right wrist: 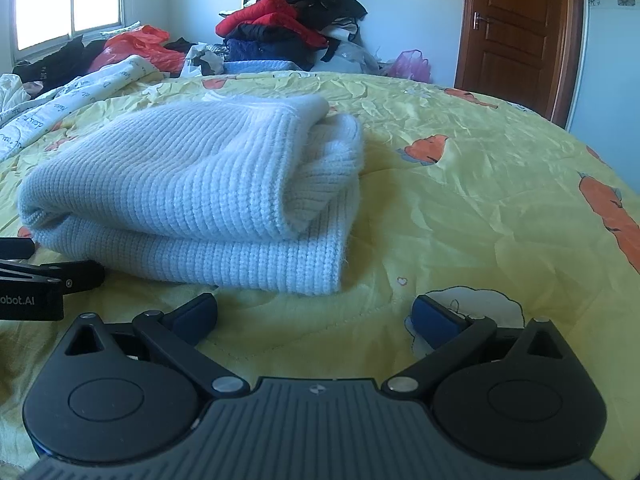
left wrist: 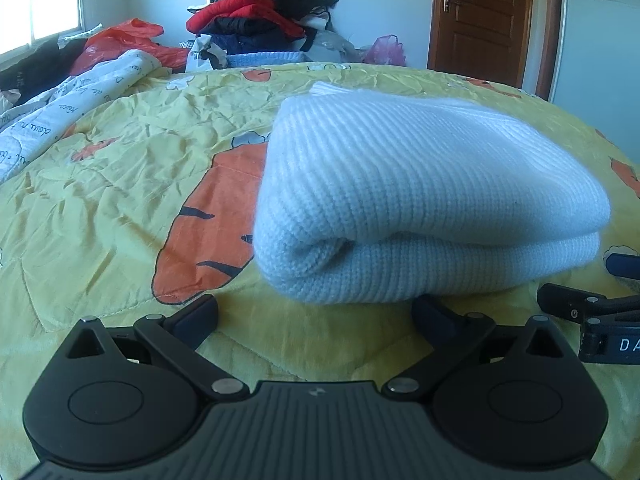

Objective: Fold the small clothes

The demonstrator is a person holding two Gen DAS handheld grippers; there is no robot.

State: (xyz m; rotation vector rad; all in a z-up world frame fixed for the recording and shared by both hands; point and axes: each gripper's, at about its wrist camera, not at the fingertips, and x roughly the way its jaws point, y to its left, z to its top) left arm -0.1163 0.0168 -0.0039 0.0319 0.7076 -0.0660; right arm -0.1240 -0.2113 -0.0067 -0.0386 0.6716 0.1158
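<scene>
A white ribbed knit garment [left wrist: 420, 196] lies folded in a thick bundle on the yellow carrot-print quilt [left wrist: 120, 208]. My left gripper [left wrist: 316, 316] is open and empty, its fingers just in front of the bundle's near edge. The bundle also shows in the right wrist view [right wrist: 192, 192], to the left. My right gripper [right wrist: 316, 316] is open and empty, low over the quilt [right wrist: 460, 184], in front of the bundle's right end. Each gripper shows at the side of the other's view: the right one [left wrist: 592, 308], the left one [right wrist: 44, 280].
A heap of red, black and navy clothes [left wrist: 260, 12] sits at the bed's far side, with an orange plastic bag [left wrist: 128, 40] and a white printed blanket [left wrist: 72, 96] at the far left. A brown door [left wrist: 484, 12] stands at the back right.
</scene>
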